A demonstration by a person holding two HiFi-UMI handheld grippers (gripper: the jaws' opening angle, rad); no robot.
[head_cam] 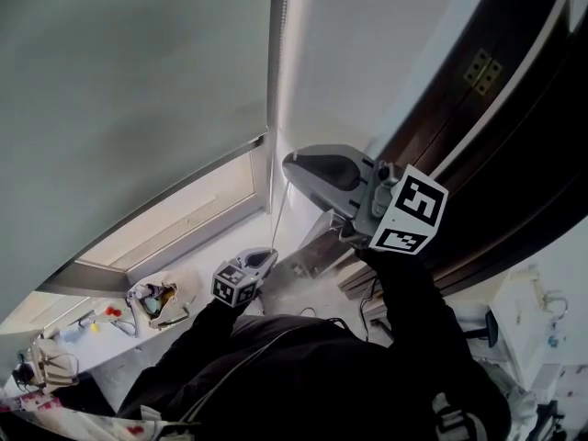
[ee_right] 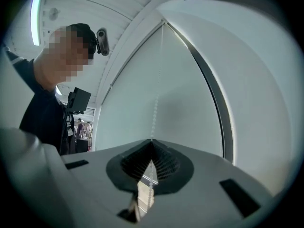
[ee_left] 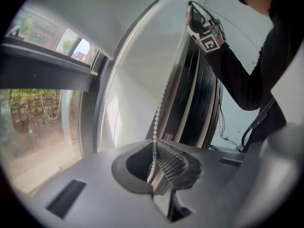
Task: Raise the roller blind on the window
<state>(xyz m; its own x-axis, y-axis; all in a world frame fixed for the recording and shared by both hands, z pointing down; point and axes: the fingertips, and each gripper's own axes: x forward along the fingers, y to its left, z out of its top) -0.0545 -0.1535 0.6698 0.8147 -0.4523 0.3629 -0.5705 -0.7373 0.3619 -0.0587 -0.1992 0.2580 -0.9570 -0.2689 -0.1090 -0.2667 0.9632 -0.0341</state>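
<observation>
My left gripper held low, fingers clamped on the bead chain, my right gripper higher up the same chain, fingers pinched shut on it, beyond them the roller blind covering most of the window, lowest strip of glass uncovered

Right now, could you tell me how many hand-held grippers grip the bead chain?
2: the left hand-held gripper low on the bead chain, the right hand-held gripper higher up.
</observation>
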